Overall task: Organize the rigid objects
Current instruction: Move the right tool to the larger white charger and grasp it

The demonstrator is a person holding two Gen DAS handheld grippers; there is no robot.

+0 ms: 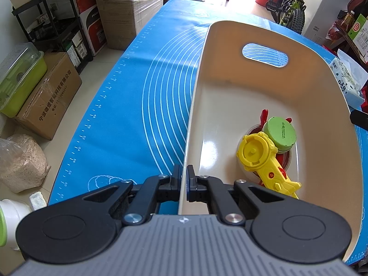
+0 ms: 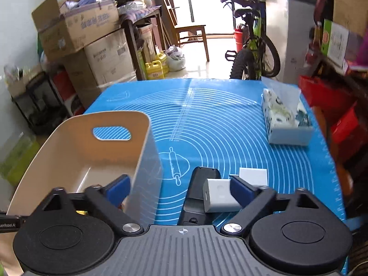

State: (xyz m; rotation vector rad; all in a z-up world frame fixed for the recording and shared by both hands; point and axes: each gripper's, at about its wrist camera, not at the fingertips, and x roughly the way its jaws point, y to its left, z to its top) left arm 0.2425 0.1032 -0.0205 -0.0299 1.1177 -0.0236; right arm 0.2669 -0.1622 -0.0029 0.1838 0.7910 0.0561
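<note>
1. On the blue mat [image 2: 218,119] covering the counter, we steady the cream bin [image 1: 264,105] with our left tongs [image 1: 183,179], pinched narrow on its near rim.
2. Already inside the bin lie 3 toys: a yellow launcher [image 1: 260,158], a green disc [image 1: 279,133] and a red piece [image 1: 264,116] beneath them.
3. Our right tongs [image 2: 180,187] are spread wide and hold nothing. Between the fingers, on the mat, sit a white charger block [image 2: 218,195] atop a black remote-like device [image 2: 197,184], with a white square [image 2: 253,176] just behind.
4. We judge the next pick risky: the charger leans on the device, so closing could nudge it sideways or grab both.
5. The left finger [image 2: 117,189] hangs over the bin wall; closing from here could catch it and shift the bin against our left hold.
6. A tissue pack [image 2: 287,119] stands well apart.
</note>
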